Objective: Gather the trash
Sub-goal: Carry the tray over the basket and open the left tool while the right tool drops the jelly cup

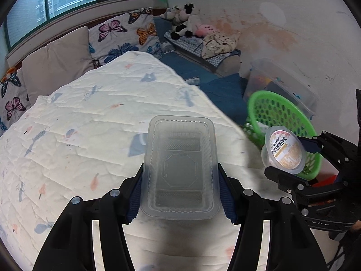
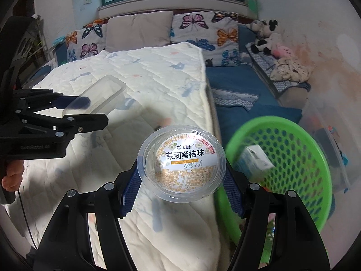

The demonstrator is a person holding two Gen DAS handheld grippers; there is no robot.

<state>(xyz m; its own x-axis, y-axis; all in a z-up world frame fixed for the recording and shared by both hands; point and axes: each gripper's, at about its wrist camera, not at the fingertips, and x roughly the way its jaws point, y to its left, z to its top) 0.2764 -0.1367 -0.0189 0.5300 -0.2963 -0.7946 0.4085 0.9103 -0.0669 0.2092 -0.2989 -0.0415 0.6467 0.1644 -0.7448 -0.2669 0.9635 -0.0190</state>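
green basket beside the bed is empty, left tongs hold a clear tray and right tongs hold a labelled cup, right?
Not quite: the green basket is not empty. The right wrist view shows a small carton already inside it. The rest holds: the left tongs grip the clear tray, and the right tongs grip the labelled cup.

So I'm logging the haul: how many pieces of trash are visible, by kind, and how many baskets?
Clear plastic tray, in left tool: 1
Round labelled cup, in right tool: 1
Small carton in basket: 1
Green basket: 1
Total: 4
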